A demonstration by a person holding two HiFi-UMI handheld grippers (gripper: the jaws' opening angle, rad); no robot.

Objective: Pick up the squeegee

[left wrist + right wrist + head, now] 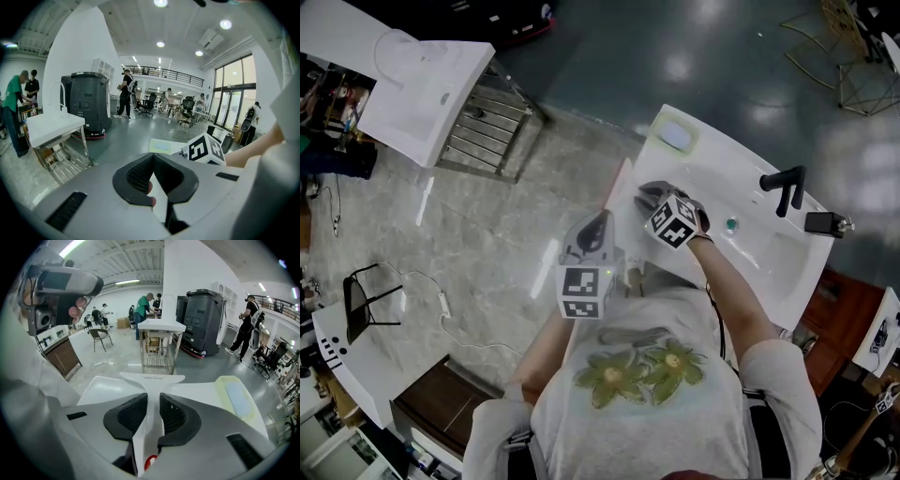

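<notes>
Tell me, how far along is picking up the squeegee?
Done: the right gripper is shut on the squeegee's handle. In hand: it holds the squeegee over the sink; I cannot tell whether the blade is clear of it. Left: raising it away. The left gripper is shut and empty.

Bright, even light from ceiling lamps [160, 43], glare on the floor [680, 66], fisheye-curved dark edges.

Head view: high up, looks steeply down on the white surface [722, 183] and the floor.
Left gripper view: on the left gripper [152, 157], faces out across the big room.
Right gripper view: on the right gripper [152, 399], close behind the squeegee [151, 379], low over the surface.
Shared: all three see the white sink stand [422, 84].
</notes>
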